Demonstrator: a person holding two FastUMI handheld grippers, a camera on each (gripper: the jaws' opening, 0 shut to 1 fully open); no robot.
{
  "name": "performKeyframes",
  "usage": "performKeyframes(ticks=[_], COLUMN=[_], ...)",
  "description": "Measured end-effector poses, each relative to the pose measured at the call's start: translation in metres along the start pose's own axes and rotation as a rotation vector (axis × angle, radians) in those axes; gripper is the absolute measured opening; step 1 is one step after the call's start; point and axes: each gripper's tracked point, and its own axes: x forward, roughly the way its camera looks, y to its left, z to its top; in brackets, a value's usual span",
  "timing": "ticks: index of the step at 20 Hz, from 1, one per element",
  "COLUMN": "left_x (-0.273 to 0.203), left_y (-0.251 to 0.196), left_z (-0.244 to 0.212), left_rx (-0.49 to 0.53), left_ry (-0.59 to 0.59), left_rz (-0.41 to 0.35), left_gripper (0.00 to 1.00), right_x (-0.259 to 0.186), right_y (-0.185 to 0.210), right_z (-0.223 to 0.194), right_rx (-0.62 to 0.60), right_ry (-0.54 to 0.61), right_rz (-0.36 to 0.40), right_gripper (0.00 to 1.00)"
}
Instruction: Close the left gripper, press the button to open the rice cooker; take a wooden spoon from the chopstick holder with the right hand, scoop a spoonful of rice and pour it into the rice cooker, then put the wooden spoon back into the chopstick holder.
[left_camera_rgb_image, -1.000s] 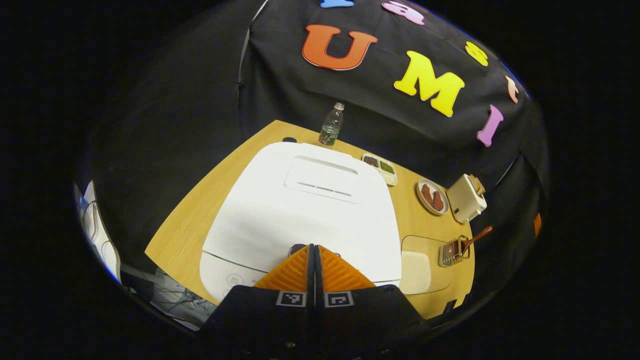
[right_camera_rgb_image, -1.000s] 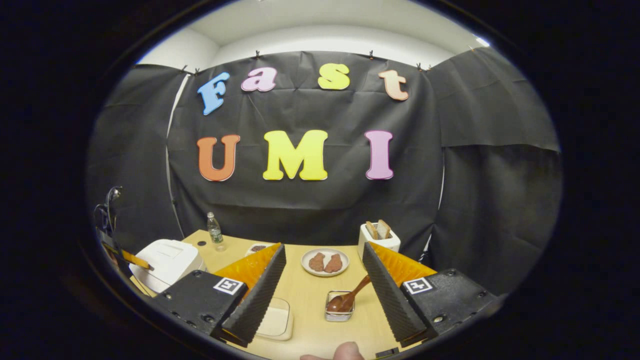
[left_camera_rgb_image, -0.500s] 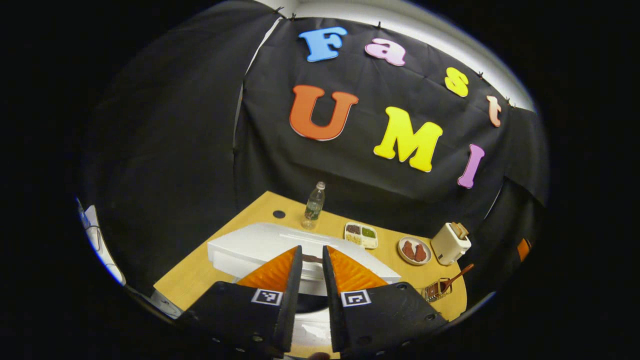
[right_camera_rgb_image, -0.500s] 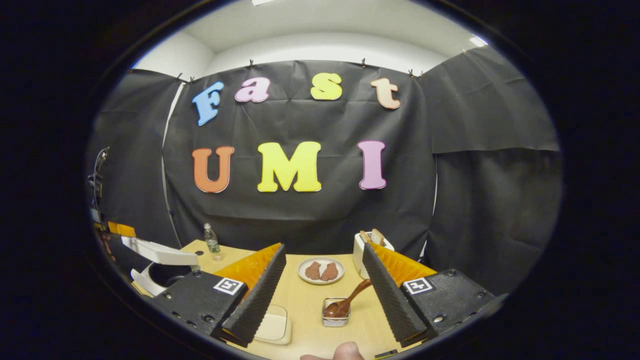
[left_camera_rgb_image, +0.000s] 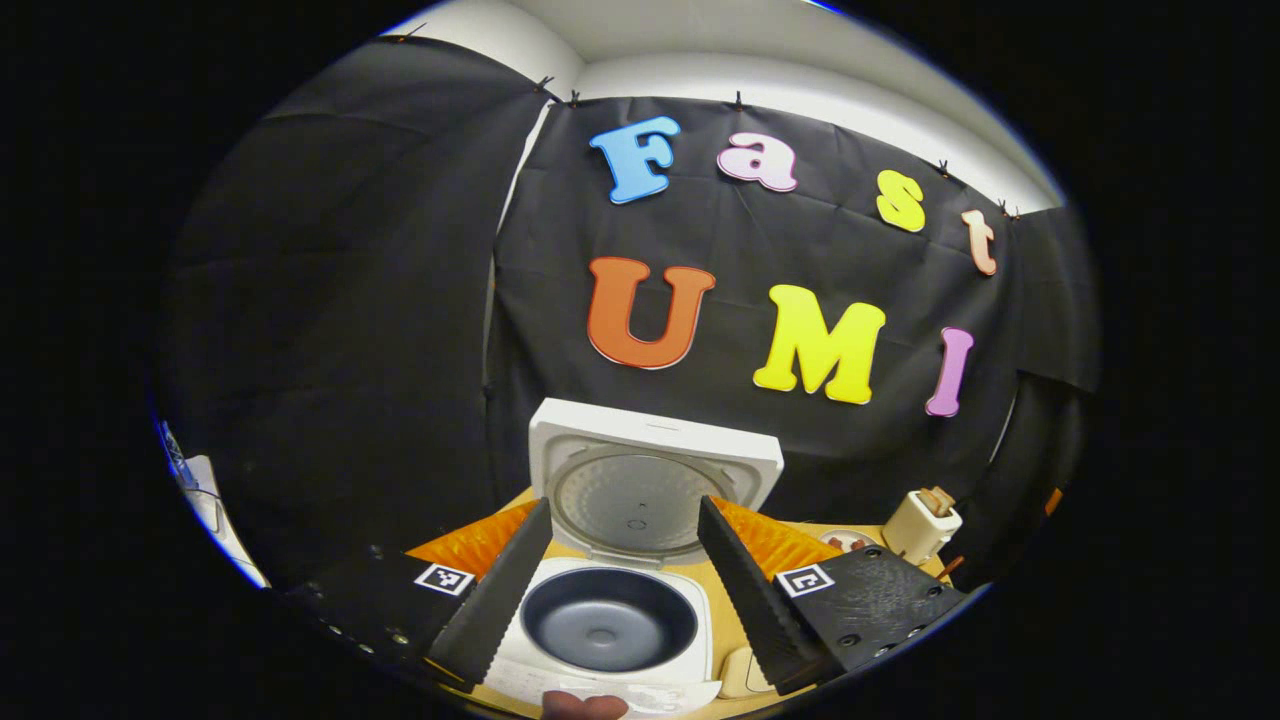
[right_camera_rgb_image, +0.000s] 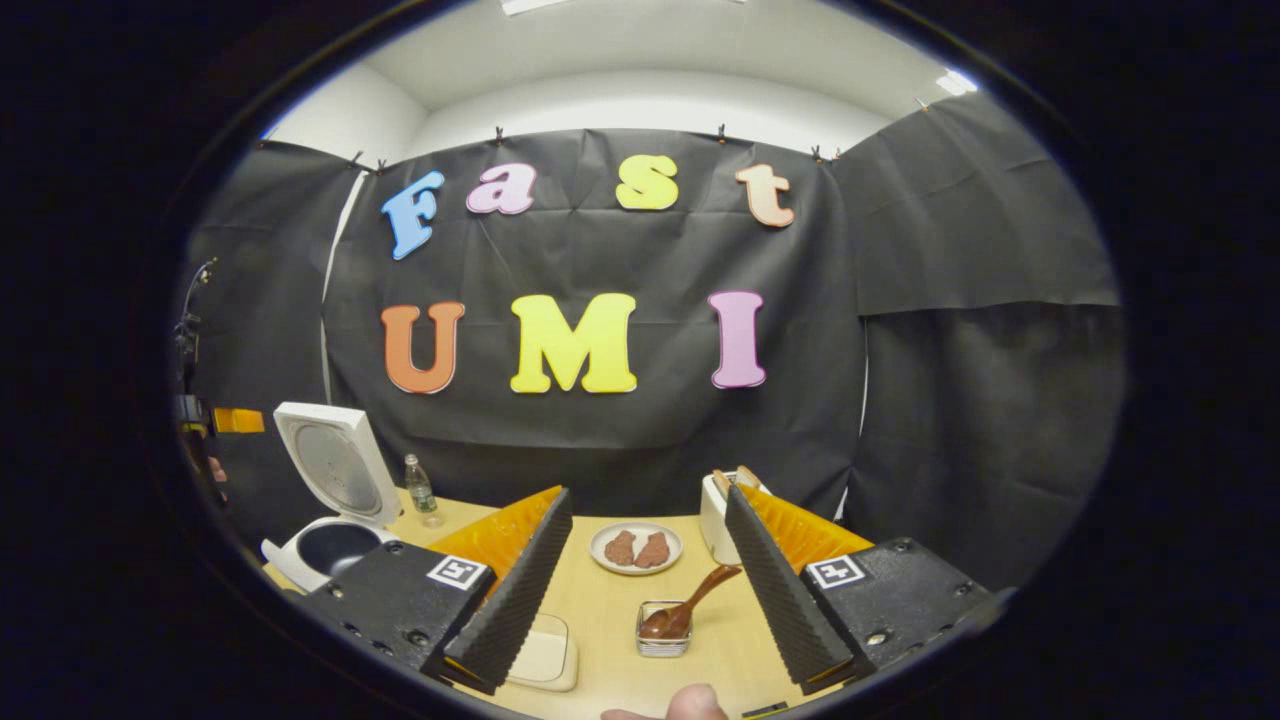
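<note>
A: Which step is in hand?

B: The white rice cooker (left_camera_rgb_image: 610, 600) stands lid-up between the left gripper (left_camera_rgb_image: 620, 580), whose jaws are spread and empty; fetching the spoon looks next.

A: And the spoon?

B: The brown wooden spoon (right_camera_rgb_image: 690, 603) leans in the small wire chopstick holder (right_camera_rgb_image: 663, 637), just ahead between the right gripper (right_camera_rgb_image: 645, 570), also released; it should advance and clench the handle.

A: The setting?

B: A pale wooden table (right_camera_rgb_image: 610, 610); black cloth walls.
</note>
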Motion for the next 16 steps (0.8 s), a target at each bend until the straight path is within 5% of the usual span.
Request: performKeyframes(ticks=[6,16], left_x=[-0.031,-0.057], left_y=[-0.028,-0.1], left_z=[0.006,-0.015], left_rx=[0.106,0.135], left_ry=[-0.065,-0.083], left_rz=[-0.04,-0.121], left_gripper=[0.94,0.94], right_x=[-0.004,0.036], right_y=[-0.021,-0.046], right_z=[-0.023,-0.105], right_rx=[0.017,0.023], right_ry=[0.048,0.18], right_rz=[-0.014,0.035], right_gripper=[1.0,1.0])
